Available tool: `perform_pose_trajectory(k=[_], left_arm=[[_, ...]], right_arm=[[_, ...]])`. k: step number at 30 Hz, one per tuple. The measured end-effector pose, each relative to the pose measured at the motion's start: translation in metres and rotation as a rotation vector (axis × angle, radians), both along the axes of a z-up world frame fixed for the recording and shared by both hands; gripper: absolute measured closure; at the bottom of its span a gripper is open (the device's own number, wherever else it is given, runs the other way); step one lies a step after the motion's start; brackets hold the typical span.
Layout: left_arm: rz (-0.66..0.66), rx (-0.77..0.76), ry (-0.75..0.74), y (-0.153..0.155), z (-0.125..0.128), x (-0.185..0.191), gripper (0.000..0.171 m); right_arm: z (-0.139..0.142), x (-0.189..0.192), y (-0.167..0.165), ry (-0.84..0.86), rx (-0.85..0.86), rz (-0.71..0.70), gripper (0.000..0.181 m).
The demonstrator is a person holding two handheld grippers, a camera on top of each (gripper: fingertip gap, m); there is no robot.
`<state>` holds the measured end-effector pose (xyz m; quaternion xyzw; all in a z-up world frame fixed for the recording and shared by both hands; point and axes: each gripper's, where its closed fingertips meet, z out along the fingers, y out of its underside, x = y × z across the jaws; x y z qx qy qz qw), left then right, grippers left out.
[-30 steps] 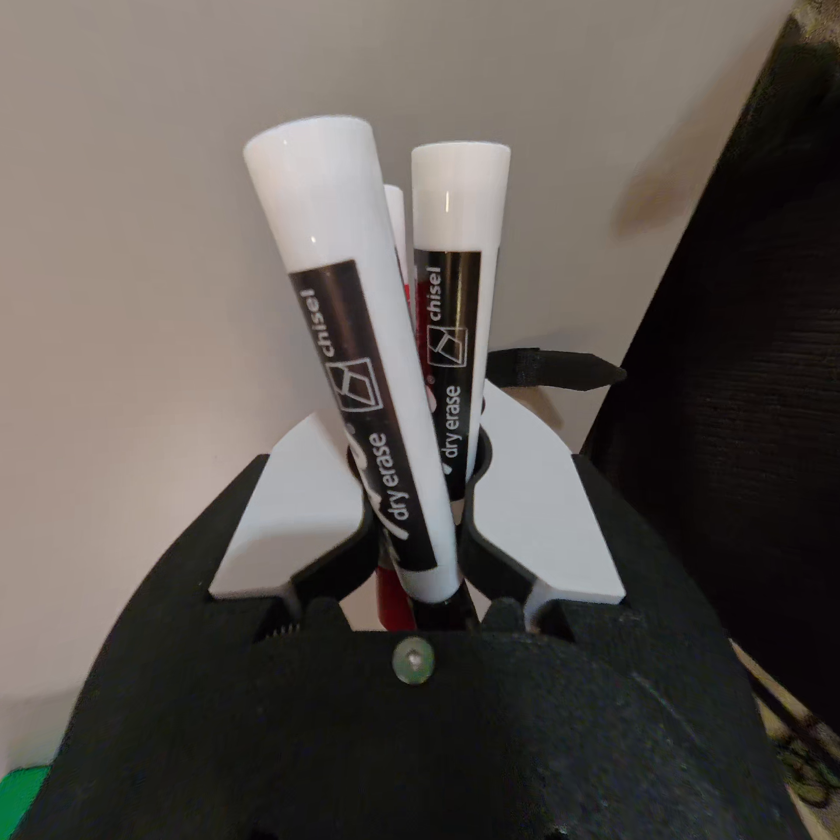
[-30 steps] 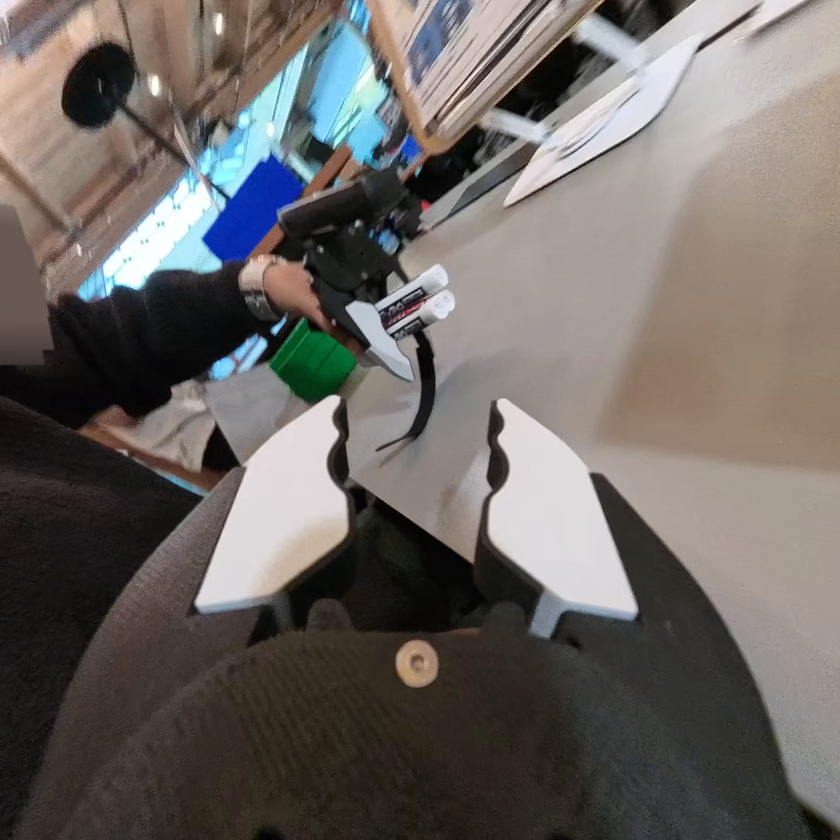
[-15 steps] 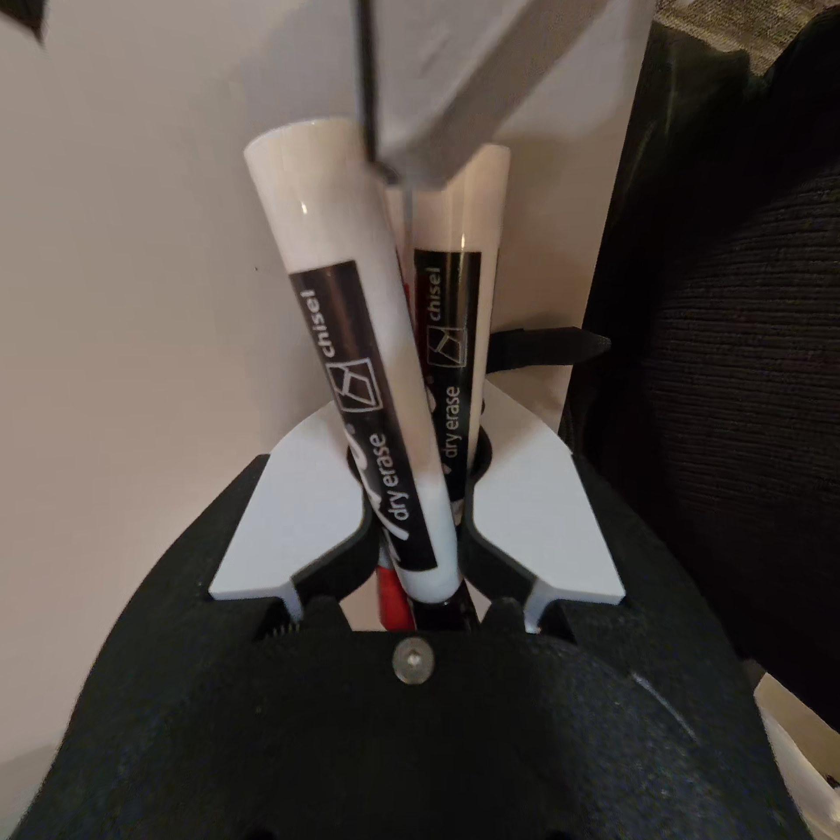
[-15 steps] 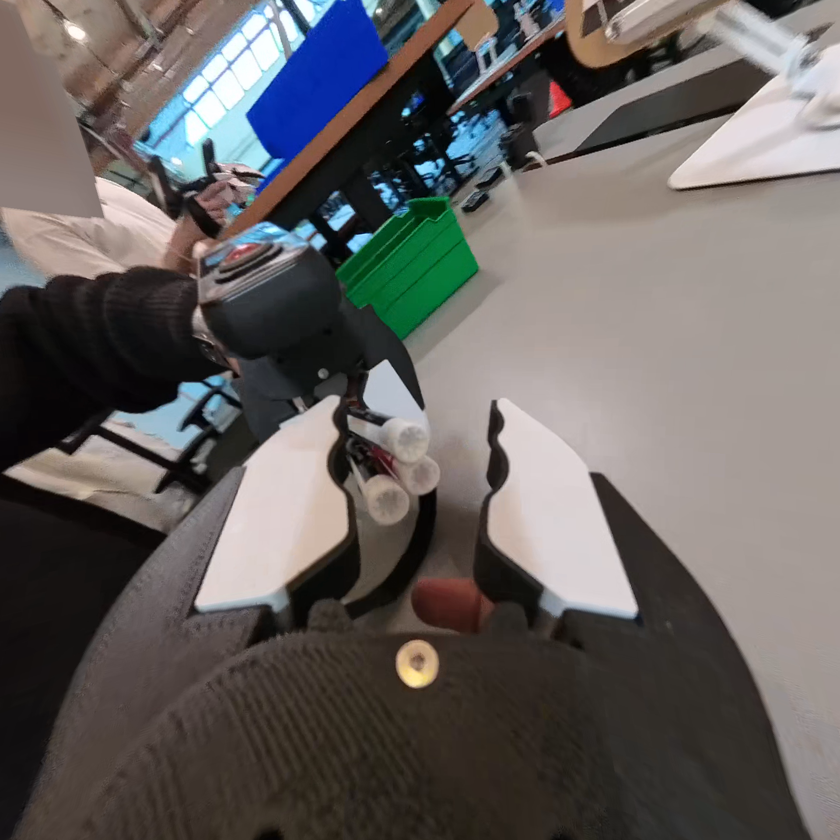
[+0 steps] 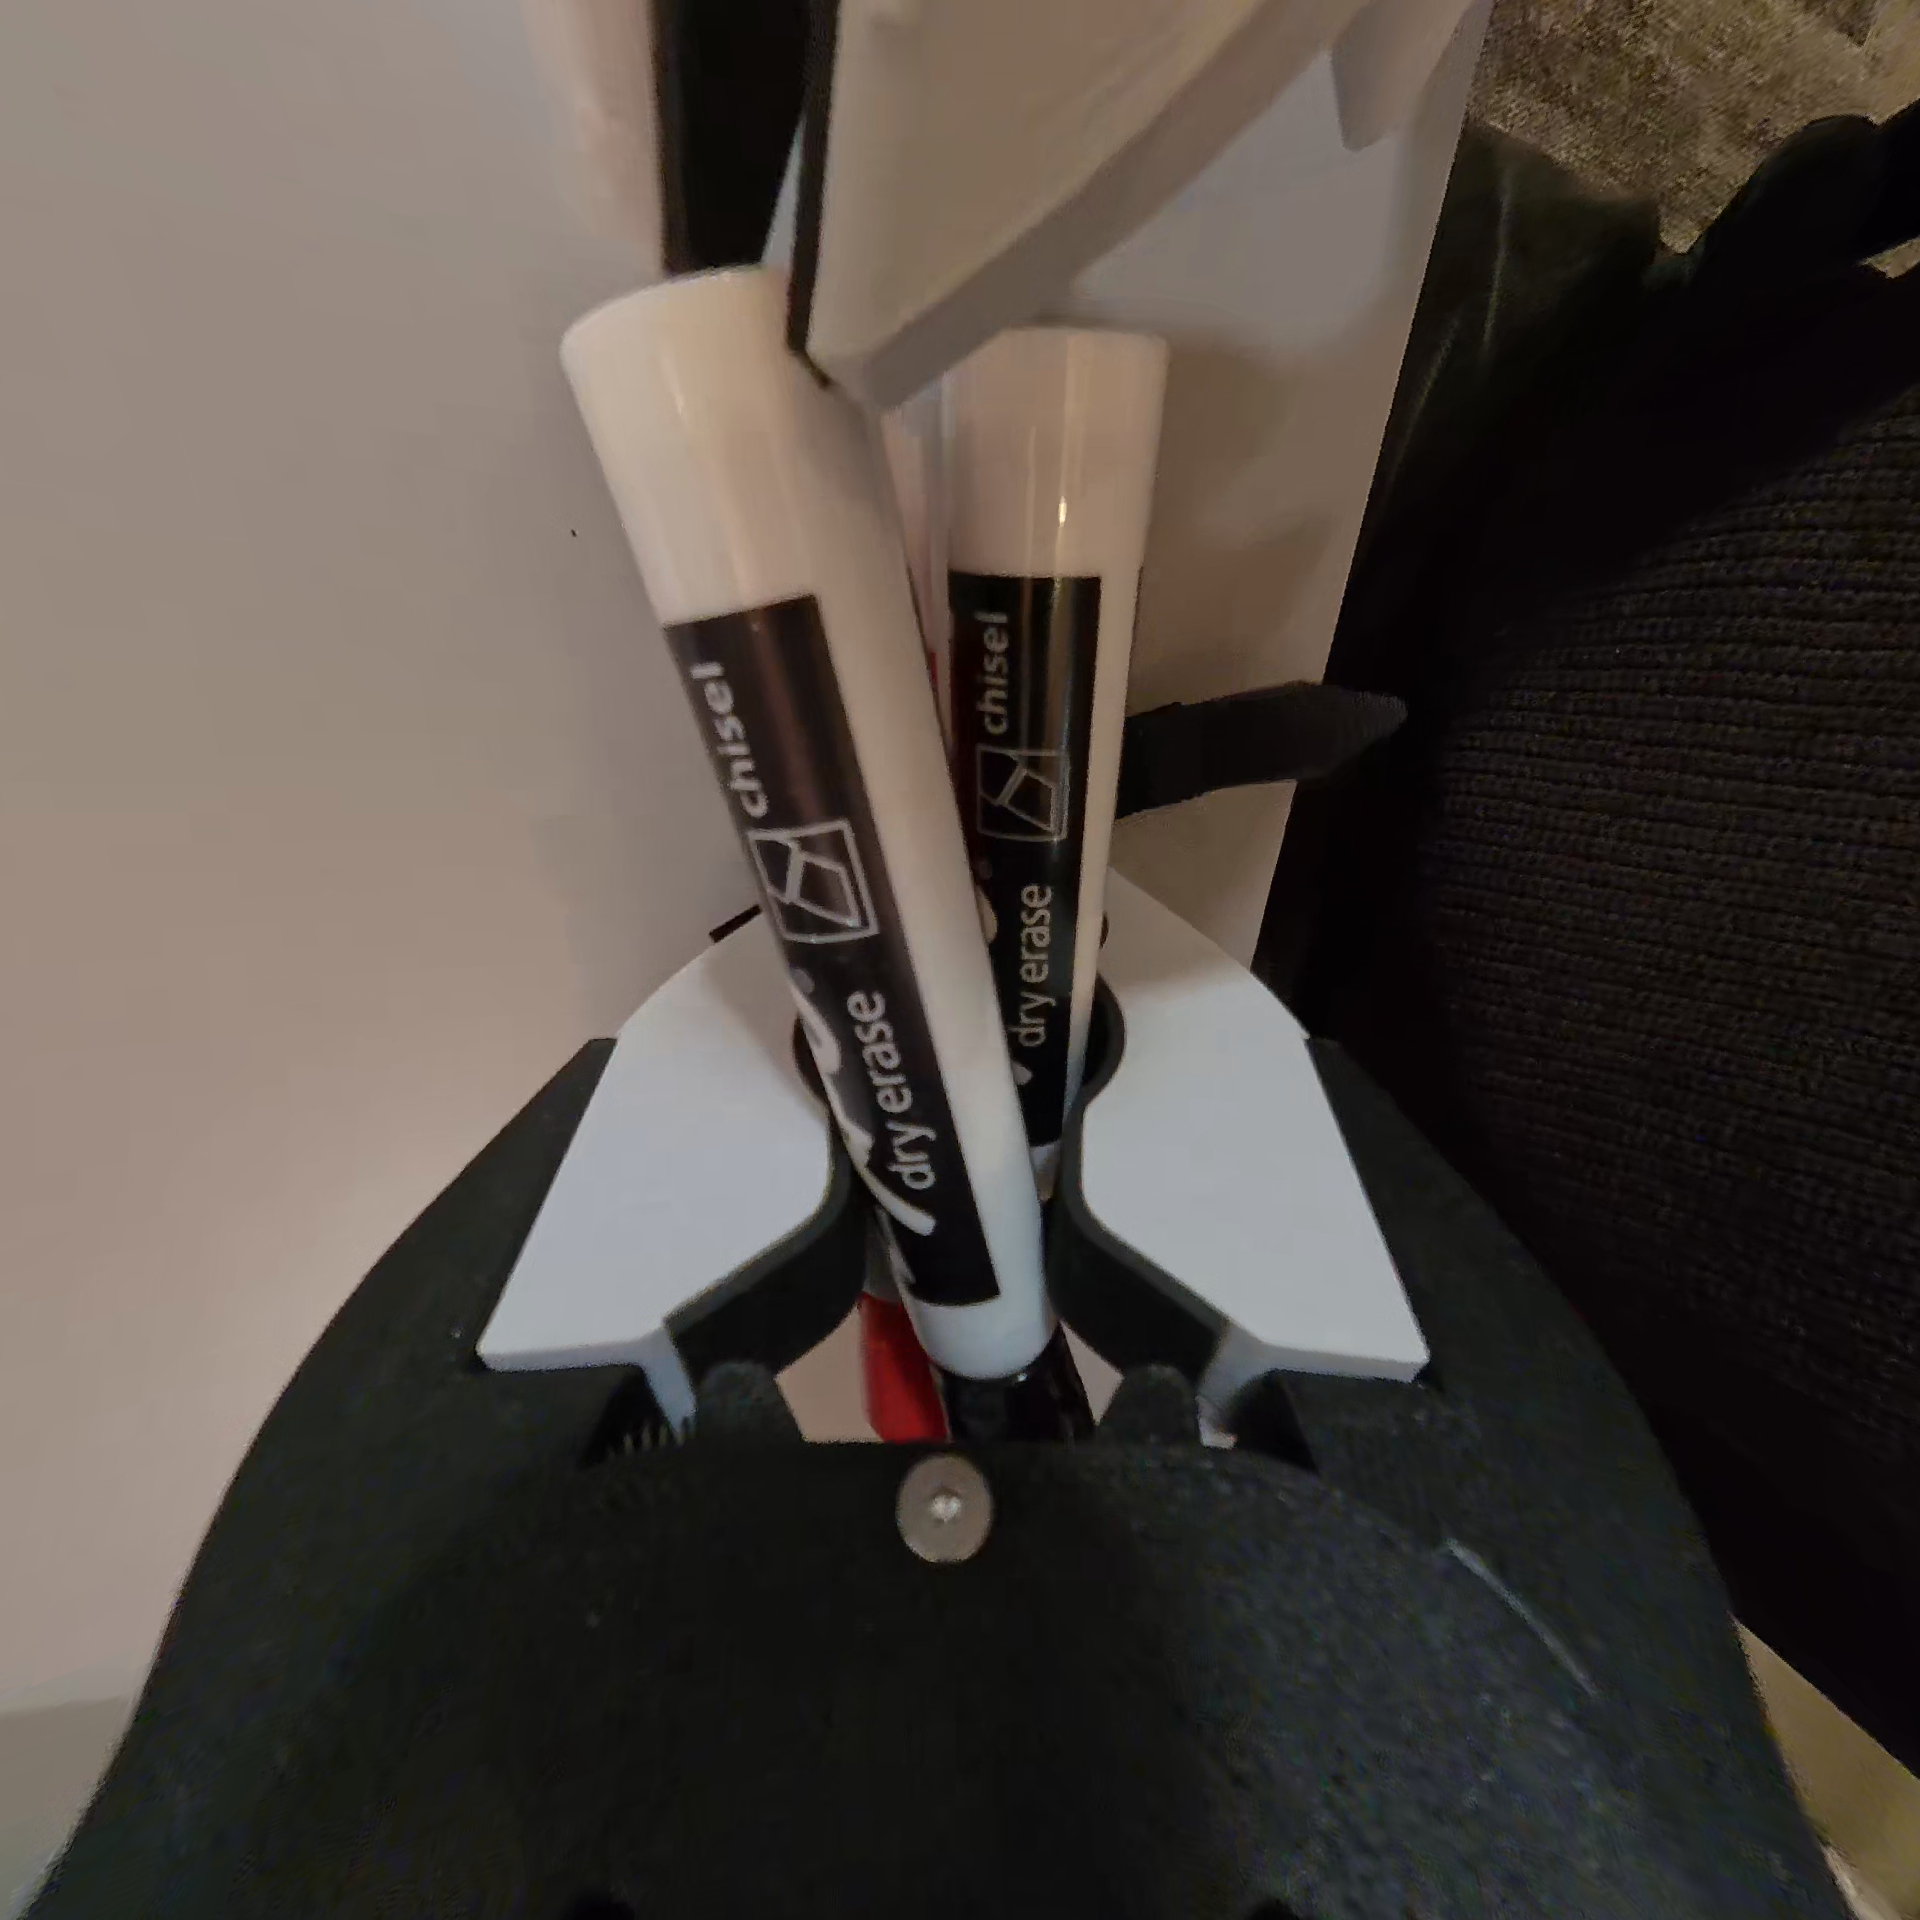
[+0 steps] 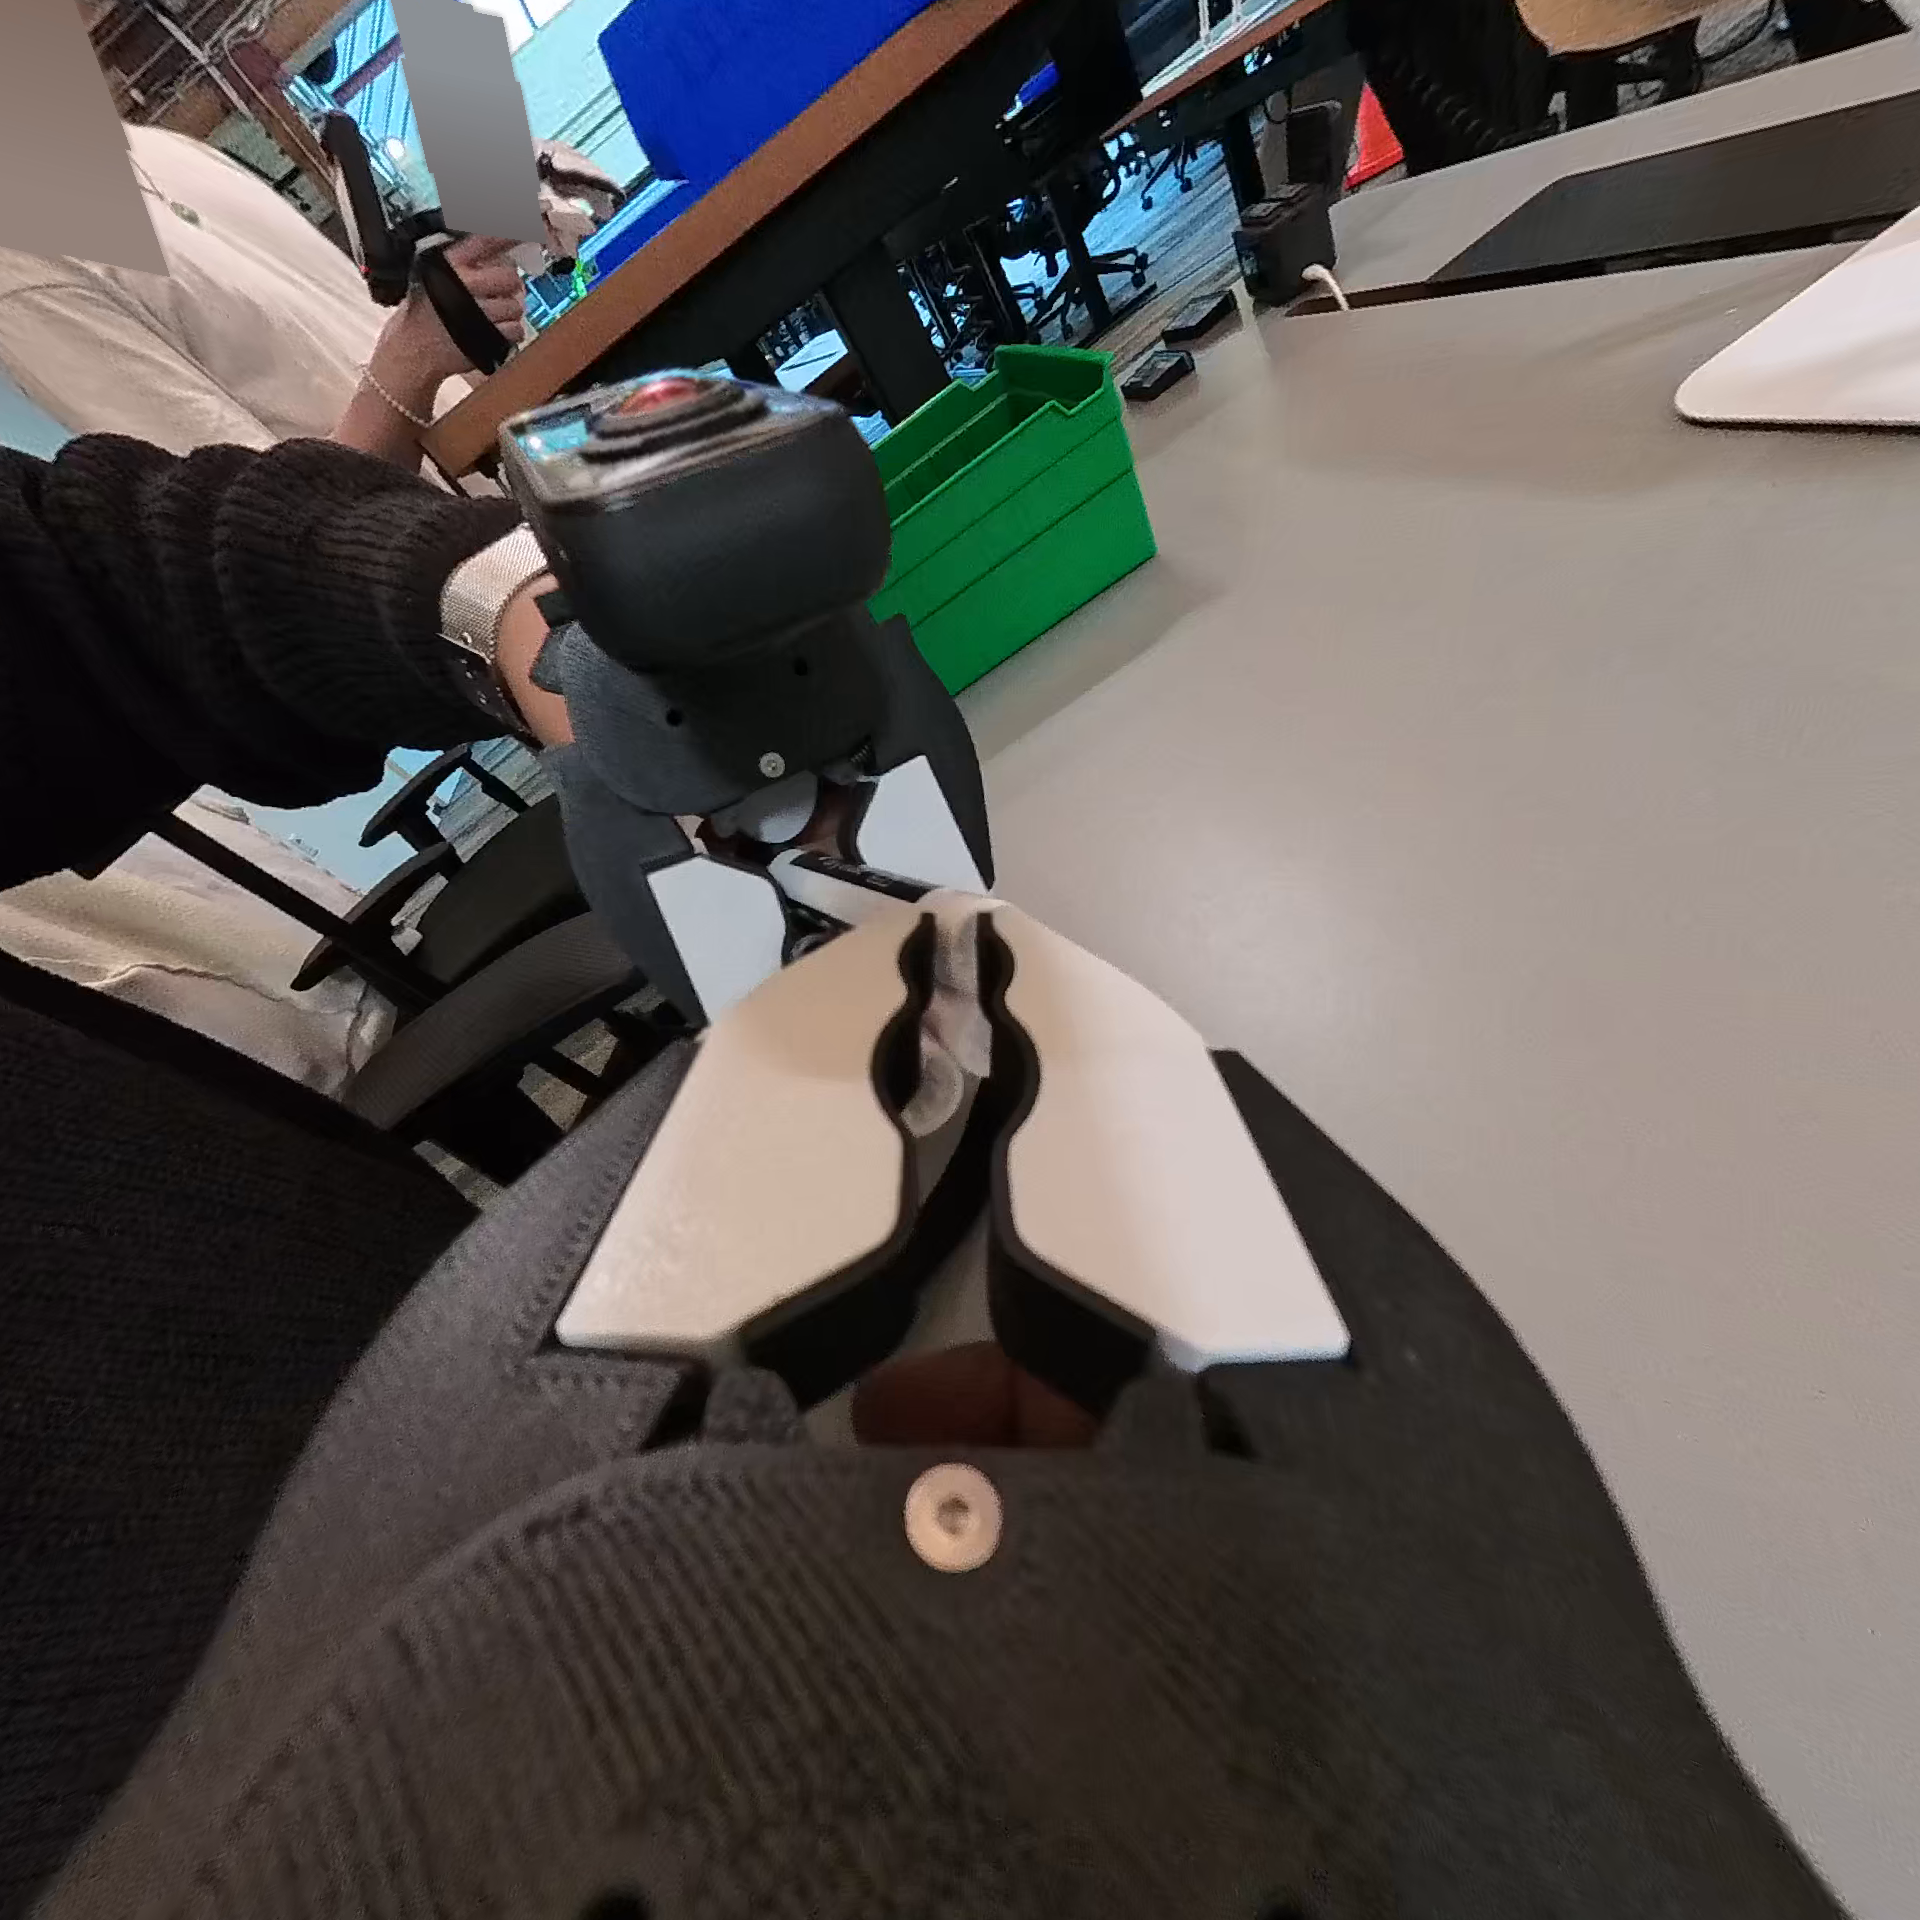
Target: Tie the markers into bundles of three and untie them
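Three white dry-erase markers [image 5: 790, 644] with black labels stand in a bundle between the fingers of my left gripper [image 5: 935, 935], which is shut on them. A black strap [image 5: 1268, 738] sticks out to the right behind the bundle. My right gripper [image 6: 951, 925] has come up against the markers' far ends, and its jaws are closed to a narrow gap on the strap's long end. In the left wrist view its white fingers [image 5: 987, 208] cover the marker tips. The left gripper [image 6: 821, 862] shows just beyond it in the right wrist view, above the grey table [image 6: 1507, 883].
A green bin [image 6: 1018, 509] stands on the table behind the left gripper. A white flat object [image 6: 1818, 353] lies at the far right. A black-sleeved arm [image 6: 208, 623] holds the left gripper. A chair [image 6: 468, 935] and another person [image 6: 208, 312] are off the table's left edge. Spacing between my two grippers at the tips: around 10 centimeters.
My right gripper swung in from the table edge to the marker ends and closed its open jaws. The left gripper kept its hold on the bundle.
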<state>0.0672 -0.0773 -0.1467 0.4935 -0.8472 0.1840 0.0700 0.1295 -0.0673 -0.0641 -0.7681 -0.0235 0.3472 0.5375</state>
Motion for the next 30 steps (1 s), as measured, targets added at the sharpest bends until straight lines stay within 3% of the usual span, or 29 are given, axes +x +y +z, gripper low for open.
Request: perform_pose_trajectory(k=[13,17,20,22,25,30], left_arm=[[0.016,0.081,-0.042,0.01,0.0,0.008,0.127],[0.031,0.114,-0.057,0.019,-0.001,0.006,0.127],[-0.024,0.193,-0.061,0.025,-0.005,0.001,0.128],[-0.06,0.214,-0.057,0.022,-0.004,-0.001,0.127],[-0.113,0.24,-0.074,0.015,-0.001,-0.001,0.127],[-0.104,0.233,-0.091,0.01,0.002,0.001,0.128]], right_arm=[[0.008,0.002,-0.012,-0.046,0.047,0.016,0.181],[0.02,0.018,-0.012,-0.052,0.098,-0.079,0.181],[0.026,0.02,-0.008,-0.037,0.112,-0.092,0.171],[0.019,0.013,-0.002,-0.033,0.078,-0.062,0.152],[0.006,-0.004,-0.001,-0.045,0.04,-0.002,0.145],[0.007,-0.012,-0.006,-0.043,0.06,0.027,0.165]])
